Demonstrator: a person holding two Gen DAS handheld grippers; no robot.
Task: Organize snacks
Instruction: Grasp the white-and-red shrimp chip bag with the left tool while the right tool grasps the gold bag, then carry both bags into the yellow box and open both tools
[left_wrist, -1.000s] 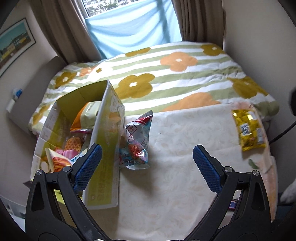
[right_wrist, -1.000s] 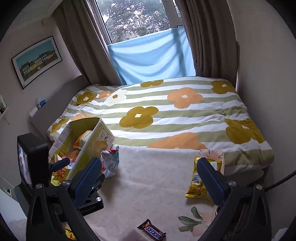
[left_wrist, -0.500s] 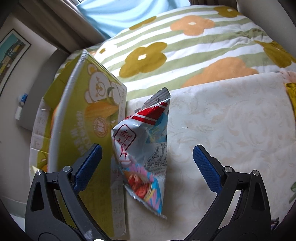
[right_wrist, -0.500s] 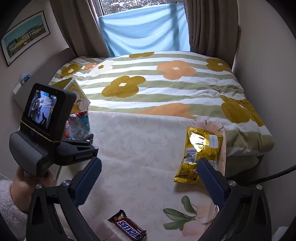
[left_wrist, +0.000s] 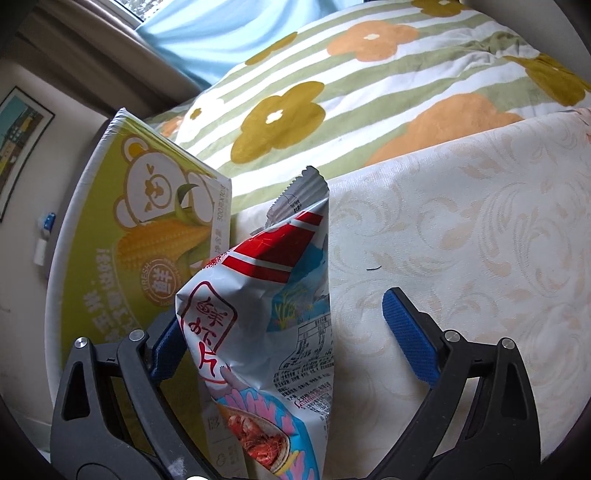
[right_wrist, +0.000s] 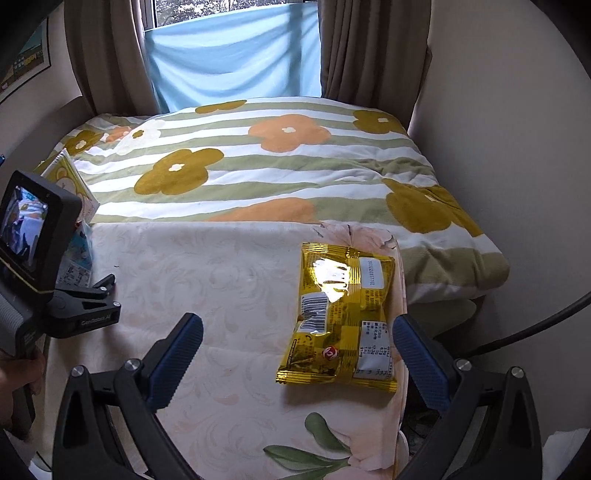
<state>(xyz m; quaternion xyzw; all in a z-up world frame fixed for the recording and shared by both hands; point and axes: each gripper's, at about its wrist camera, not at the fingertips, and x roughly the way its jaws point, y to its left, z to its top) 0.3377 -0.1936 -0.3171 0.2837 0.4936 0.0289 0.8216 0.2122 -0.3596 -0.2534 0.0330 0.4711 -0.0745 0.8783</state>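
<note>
On the cream patterned table cover (left_wrist: 480, 240) at the foot of the bed, a crinkled white, red and blue foil shrimp-snack bag (left_wrist: 266, 332) leans against the outer wall of a green-and-yellow cardboard box printed with a bear and corn (left_wrist: 147, 240). The left gripper (left_wrist: 291, 332) brackets this bag, jaws wide and just now narrowing a little; the right blue pad (left_wrist: 406, 332) stands clear of the foil, the left pad is partly hidden behind the bag, so contact there cannot be told. Nothing gripped yet. Likely reason for the straddle: take the bag across its puffy middle and lift it into the box beside it.

The right gripper (right_wrist: 295, 358) hangs spread wide over a shiny gold foil snack packet with a barcode (right_wrist: 340, 317), which lies flat near the cover's right edge, between the pads but apart from both. Probably lined up for a second pick.

Around: the green-striped bedspread with orange and mustard flowers (right_wrist: 258, 162) behind the cover, a light blue cloth (right_wrist: 229, 55) over the window, brown curtains, a dark cable at the right. Obstacles: the box wall sits tight against the shrimp bag, leaving the left pad little room; the gold packet lies near the edge, so a push could slide it off.
</note>
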